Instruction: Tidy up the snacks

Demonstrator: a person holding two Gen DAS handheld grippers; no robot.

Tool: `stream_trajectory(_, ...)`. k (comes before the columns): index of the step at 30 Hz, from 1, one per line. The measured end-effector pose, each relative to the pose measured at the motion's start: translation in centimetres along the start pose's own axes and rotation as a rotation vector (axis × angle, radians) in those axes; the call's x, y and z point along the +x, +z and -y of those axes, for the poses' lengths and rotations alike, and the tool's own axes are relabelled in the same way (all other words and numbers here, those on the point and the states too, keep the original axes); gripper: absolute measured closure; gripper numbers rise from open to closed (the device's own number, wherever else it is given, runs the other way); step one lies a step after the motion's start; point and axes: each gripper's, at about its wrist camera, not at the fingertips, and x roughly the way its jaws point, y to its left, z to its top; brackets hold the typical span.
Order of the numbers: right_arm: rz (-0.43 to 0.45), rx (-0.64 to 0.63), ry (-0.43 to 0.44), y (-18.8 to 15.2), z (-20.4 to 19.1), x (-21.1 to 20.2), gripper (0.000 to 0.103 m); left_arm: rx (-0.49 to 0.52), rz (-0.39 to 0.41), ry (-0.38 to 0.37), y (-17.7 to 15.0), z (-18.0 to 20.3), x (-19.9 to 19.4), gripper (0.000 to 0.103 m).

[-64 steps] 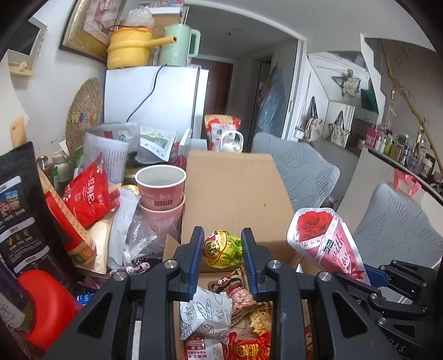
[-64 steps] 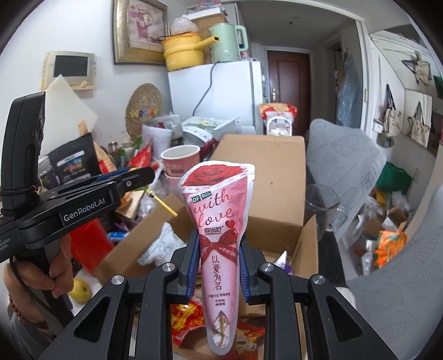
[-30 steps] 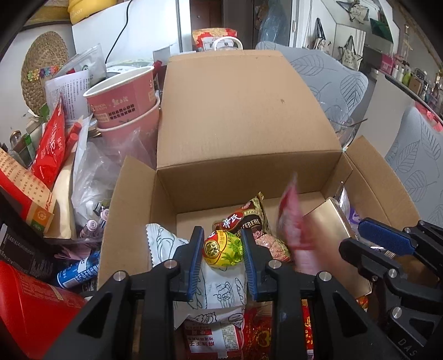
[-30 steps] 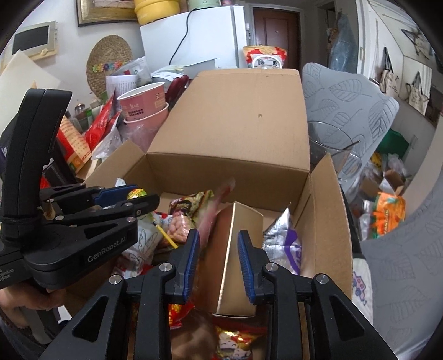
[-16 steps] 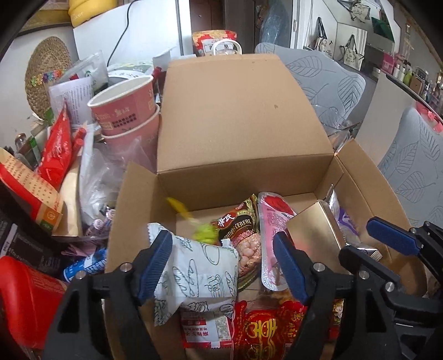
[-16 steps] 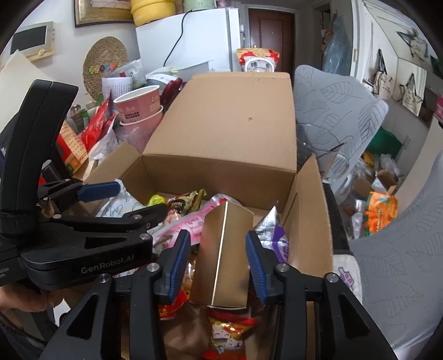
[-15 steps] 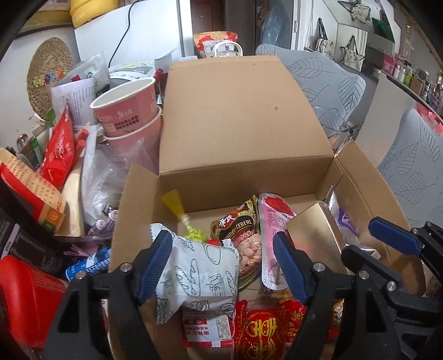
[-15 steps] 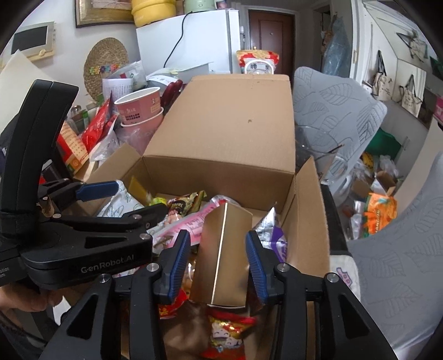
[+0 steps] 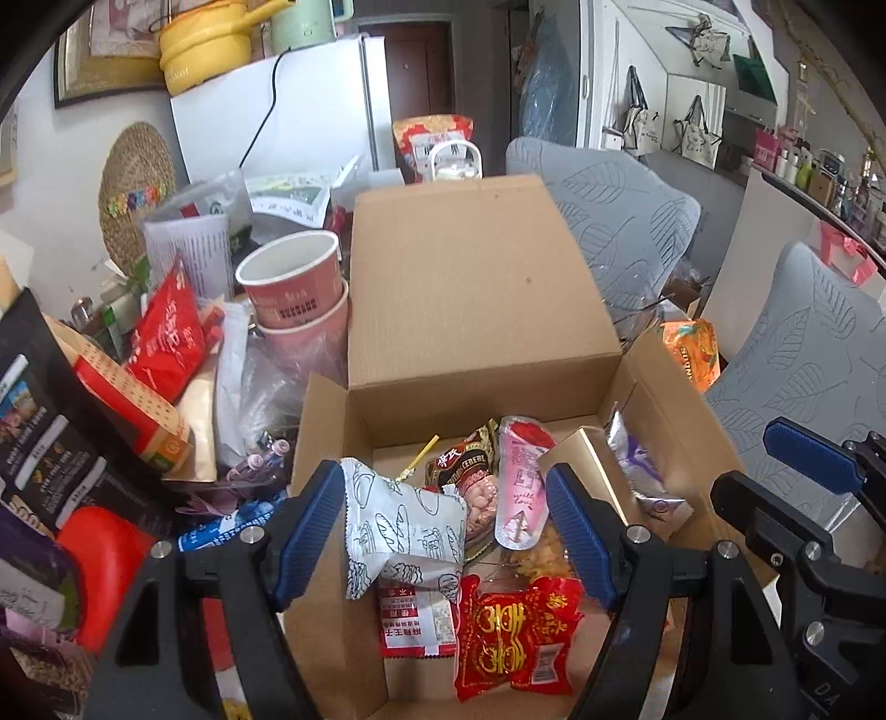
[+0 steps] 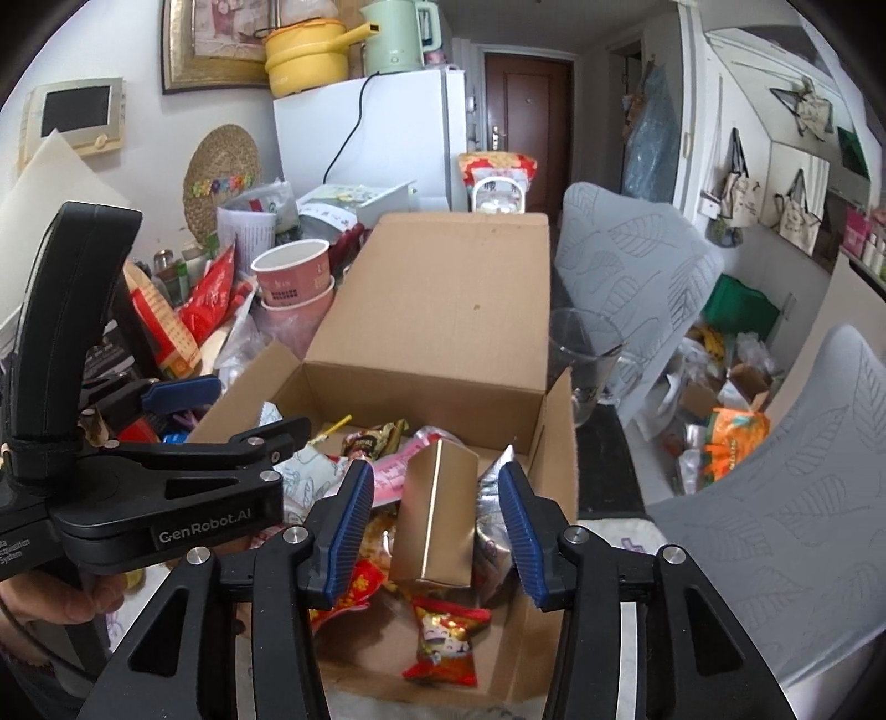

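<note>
While both grippers hang above the open cardboard box (image 9: 482, 310), neither holds anything. The left gripper (image 9: 443, 526) stands with its blue pads wide apart and nothing pressed between them; below the gap lie a white packet printed with bread drawings (image 9: 404, 526), a dark cereal packet (image 9: 459, 459) and the pink rose-printed cone packet (image 9: 520, 482), which rests on the box floor with its red end toward the back wall. A yellow stick-like piece (image 9: 418, 457) lies near the left rear corner. Nearer the front sit a red-and-white packet (image 9: 418, 615) and a red packet with gold characters (image 9: 515, 631). The right gripper (image 10: 434, 531) is opening, jaws clear of everything; seen between them from its own camera is a gold carton (image 10: 437, 520) standing upright in the box, untouched by either pad. A silver-and-purple pouch (image 9: 642, 471) leans between the carton and the right wall. A further red packet (image 10: 446, 642) lies by the front wall. In the right wrist view the left gripper's black body crosses the left side, with part of a hand (image 10: 50, 603) beneath it. Outside the box, left: stacked pink paper cups (image 9: 293, 288) and a red snack bag (image 9: 169, 338). A white fridge (image 9: 288, 116) stands behind, a yellow pot (image 9: 205, 41) on top. A clear glass (image 10: 581, 360) stands just beside the box's right flap.
</note>
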Motion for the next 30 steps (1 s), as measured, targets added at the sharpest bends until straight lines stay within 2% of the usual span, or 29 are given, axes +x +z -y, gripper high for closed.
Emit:
stream_trajectory(5, 0.052, 0.021, -0.001, 0.2, 0.0, -3.1, 0.053, 0.002, 0.051, -0.003, 0.1, 0.1, -3.4, 0.028)
stream_trajectory(14, 0.144, 0.033, -0.002, -0.4, -0.6, -8.9, 0.053, 0.006, 0.146, -0.005, -1.1, 0.2, -9.9, 0.028)
stream_trajectory(17, 0.176, 0.035, -0.005, -0.8, -0.7, -10.8, 0.048, 0.005, 0.175, -0.019, -1.8, 0.2, -12.0, 0.028)
stream_trajectory(21, 0.228, 0.019, -0.007, -1.7, -1.2, -13.7, 0.047, 0.005, 0.212, -0.034, -3.2, 0.0, -14.6, 0.028)
stream_trajectory(24, 0.270, 0.015, -0.013, -2.6, -1.6, -15.8, 0.040, 0.005, 0.238, -0.040, -4.3, 0.0, -16.5, 0.028)
stream_trajectory(27, 0.292, 0.010, -0.018, -3.5, -2.0, -17.6, 0.039, 0.002, 0.251, -0.049, -5.3, -0.1, -17.7, 0.028)
stream_trajectory(30, 0.309, 0.001, -0.020, -4.5, -2.6, -18.8, 0.033, 0.003, 0.260, -0.058, -6.6, -0.2, -18.8, 0.028)
